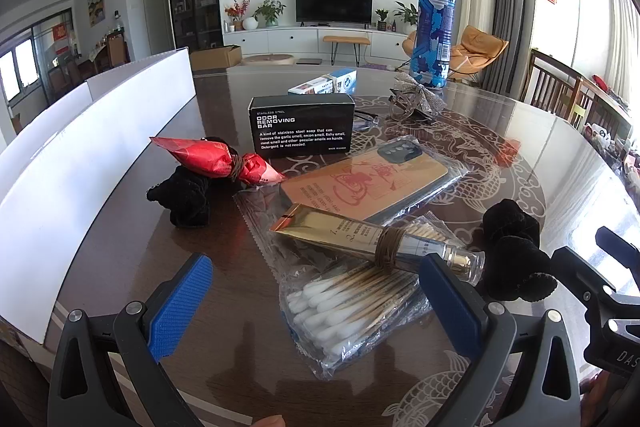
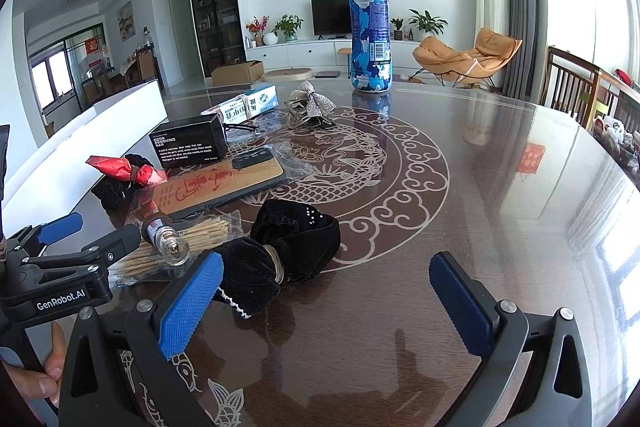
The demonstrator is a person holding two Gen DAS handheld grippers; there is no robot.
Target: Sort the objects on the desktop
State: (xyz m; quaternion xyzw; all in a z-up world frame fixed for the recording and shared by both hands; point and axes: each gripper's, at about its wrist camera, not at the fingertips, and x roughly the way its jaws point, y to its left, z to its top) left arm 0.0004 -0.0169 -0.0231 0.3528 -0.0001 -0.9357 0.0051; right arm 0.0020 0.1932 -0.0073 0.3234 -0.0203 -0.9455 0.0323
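Near the blue bottle (image 1: 434, 27) I count two boxes (image 1: 301, 126), two black scrunchies (image 1: 514, 251), one cotton-swab pack (image 1: 352, 311).

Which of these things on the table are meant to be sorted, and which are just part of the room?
To sort:
black odour-bar box
red foil packet
gold cosmetic tube
bag of cotton swabs
black velvet scrunchie
blue patterned bottle

Just there:
television
orange lounge chair
cardboard box
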